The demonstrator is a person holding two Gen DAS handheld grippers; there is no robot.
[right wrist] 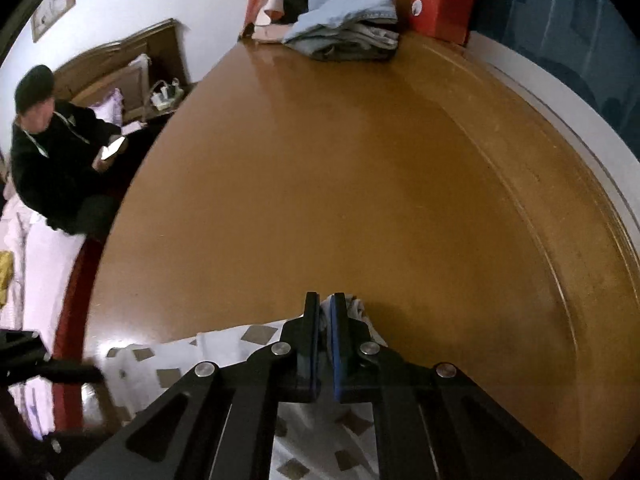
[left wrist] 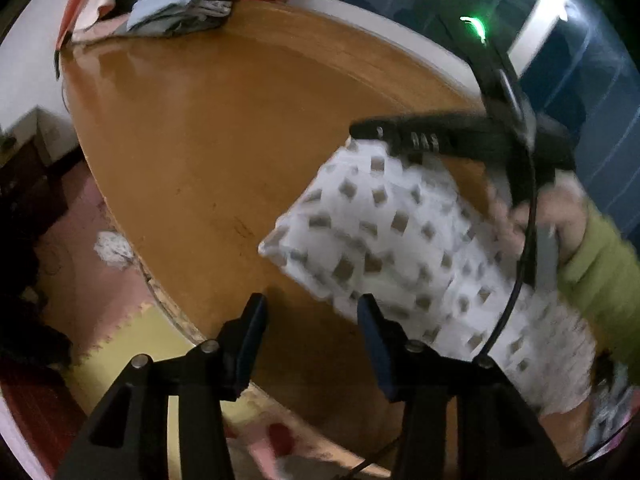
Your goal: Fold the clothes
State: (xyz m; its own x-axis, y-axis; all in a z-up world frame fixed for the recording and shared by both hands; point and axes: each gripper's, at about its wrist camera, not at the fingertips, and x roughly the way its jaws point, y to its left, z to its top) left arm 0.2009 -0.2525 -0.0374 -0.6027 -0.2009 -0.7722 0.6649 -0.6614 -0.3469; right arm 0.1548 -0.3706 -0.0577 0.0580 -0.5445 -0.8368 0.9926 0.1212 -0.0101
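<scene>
**Right Gripper Clamped on Patterned Cloth; Left Gripper Open Beside It**

The white cloth with brown squares (left wrist: 384, 240) lay on the wooden counter (left wrist: 208, 152), at its near side. In the left wrist view its long axis ran from the far left down toward the near right, passing under the person's green sleeve (left wrist: 600, 276).

The right gripper (right wrist: 325, 308) held its jaws closed on a bunched edge of the cloth at the cloth's far end. The left gripper (left wrist: 312, 308) held its jaws open and empty, with bare counter between them. The cloth's near-left edge lay just to the right of this gripper, beside its right finger.

A pile of other clothes (right wrist: 344, 28) sat at the far edge of the counter, well apart from both grippers.

Judgement: the left gripper was the free one and the nearer to the cloth's loose corner. Whether the cloth was mid-fold or being laid out could not be settled.
</scene>
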